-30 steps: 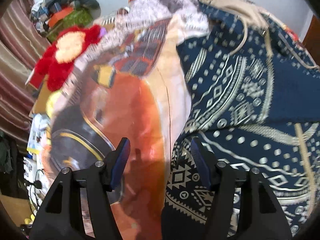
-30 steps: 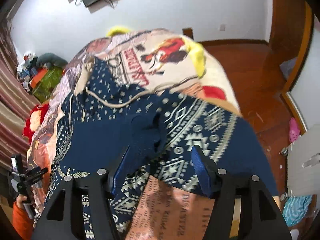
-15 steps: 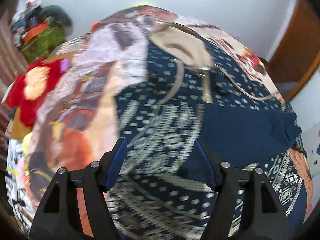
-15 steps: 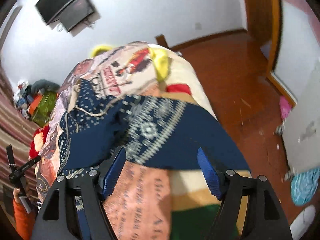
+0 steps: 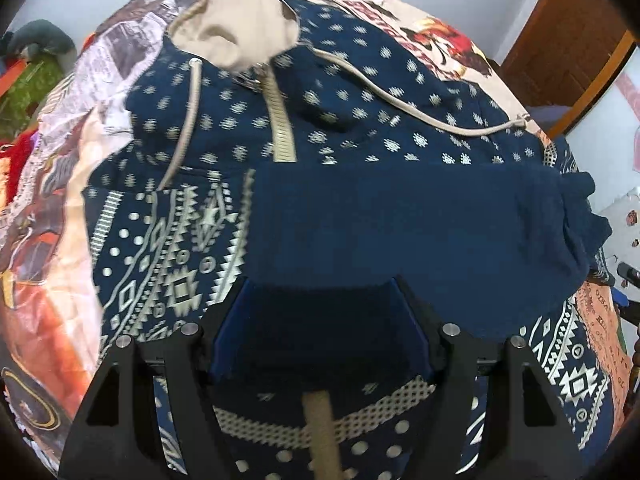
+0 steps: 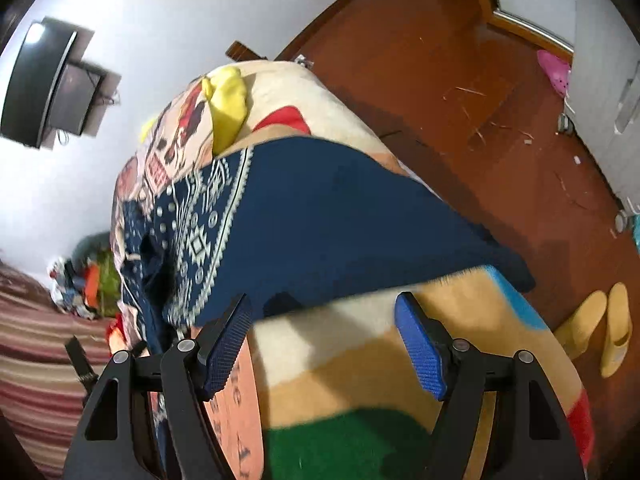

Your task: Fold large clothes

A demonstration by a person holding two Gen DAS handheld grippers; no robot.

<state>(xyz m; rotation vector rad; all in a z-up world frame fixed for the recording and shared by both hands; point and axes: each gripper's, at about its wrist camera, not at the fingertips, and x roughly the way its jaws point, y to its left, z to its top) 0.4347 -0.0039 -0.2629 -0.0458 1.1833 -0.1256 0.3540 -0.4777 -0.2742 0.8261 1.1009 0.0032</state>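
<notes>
A navy hoodie with white patterning lies face up on the printed blanket, its beige-lined hood at the far end. One plain navy sleeve is folded across the chest. My left gripper hovers over the hoodie's middle at that sleeve's near edge, open; dark fabric lies under the gap and the pads do not press it. In the right wrist view the hoodie drapes toward the bed's side. My right gripper stands open over bare blanket, just short of the navy edge.
A yellow soft item lies on the bed beyond the hoodie. A red plush sits at the bed's left. The wooden floor on the right holds yellow slippers and a pink shoe. A screen hangs on the wall.
My left gripper swept from the blanket beside the hoodie to over its chest. My right gripper slid off the hoodie onto the blanket by the bed's side, rolling, its jaws a little wider.
</notes>
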